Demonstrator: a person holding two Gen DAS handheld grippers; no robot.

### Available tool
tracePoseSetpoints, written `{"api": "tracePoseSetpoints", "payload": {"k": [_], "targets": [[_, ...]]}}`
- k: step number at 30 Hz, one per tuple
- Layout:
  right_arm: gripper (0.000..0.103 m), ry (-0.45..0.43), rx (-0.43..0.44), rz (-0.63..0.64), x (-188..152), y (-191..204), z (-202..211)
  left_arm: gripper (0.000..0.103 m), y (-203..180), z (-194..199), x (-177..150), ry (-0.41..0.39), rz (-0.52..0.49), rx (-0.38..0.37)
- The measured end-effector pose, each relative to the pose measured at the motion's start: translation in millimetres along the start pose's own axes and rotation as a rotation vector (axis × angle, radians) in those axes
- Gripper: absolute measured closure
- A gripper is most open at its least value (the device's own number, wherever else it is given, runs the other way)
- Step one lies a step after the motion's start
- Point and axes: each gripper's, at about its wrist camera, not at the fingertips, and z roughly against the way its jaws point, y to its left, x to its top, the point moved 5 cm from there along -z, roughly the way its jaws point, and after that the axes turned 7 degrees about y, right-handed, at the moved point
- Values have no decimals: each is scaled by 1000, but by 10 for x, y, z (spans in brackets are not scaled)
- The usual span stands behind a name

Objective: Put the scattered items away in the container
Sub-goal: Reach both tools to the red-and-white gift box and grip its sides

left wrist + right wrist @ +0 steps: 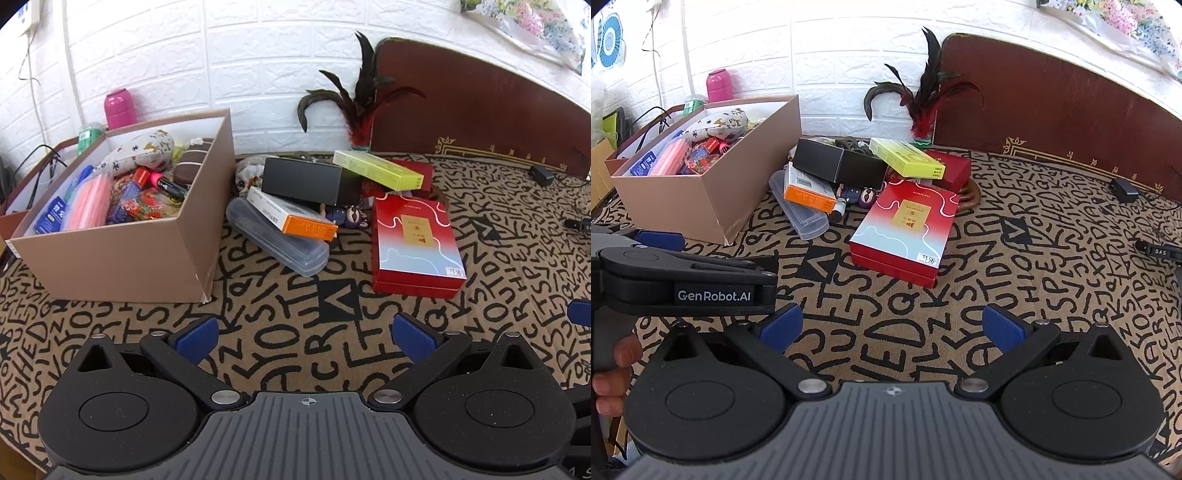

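Tan cloth printed with black letters [369, 350] covers the surface. Brown cardboard box [122, 258], open-topped, stands at left, filled with a patterned pouch [140, 151], pink packet [90, 203] and small items. Red gift box [415, 243] lies flat to its right, apart from it. Black box [306, 181] rests atop an orange-ended carton [291, 216], which overlies a clear plastic case [277, 240]. Yellow-green carton [376, 170] leans behind. Left gripper [306, 336] and right gripper [892, 326] hover low, fingers spread wide, holding nothing.
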Motion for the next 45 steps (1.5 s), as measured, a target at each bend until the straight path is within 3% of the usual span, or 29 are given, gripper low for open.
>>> {"api": "tracePoseSetpoints", "payload": {"k": [12, 19, 28, 34, 39, 42, 43, 44, 45], "targets": [[0, 30, 32, -25, 59, -144, -336, 0, -44, -393, 70, 59, 2, -7], [0, 52, 1, -10, 94, -318, -762, 1, -107, -776, 167, 102, 0, -38], [1, 24, 17, 82, 250, -440, -1193, 12, -431, -1117, 461, 98, -97, -161], [4, 13, 45, 172, 287, -425, -1380, 14, -596, -1353, 503, 156, -180, -253], [8, -2, 62, 246, 280, -382, -1472, 12, -636, -1490, 511, 221, -181, -337], [16, -18, 71, 288, 306, -366, -1501, 13, -687, -1490, 536, 223, -199, -387], [24, -21, 84, 295, 317, -363, -1508, 21, -701, -1496, 543, 232, -192, -413], [26, -21, 98, 300, 323, -355, -1507, 27, -706, -1503, 545, 242, -182, -436], [28, -22, 95, 302, 326, -354, -1501, 27, -713, -1514, 549, 247, -174, -443]]}}
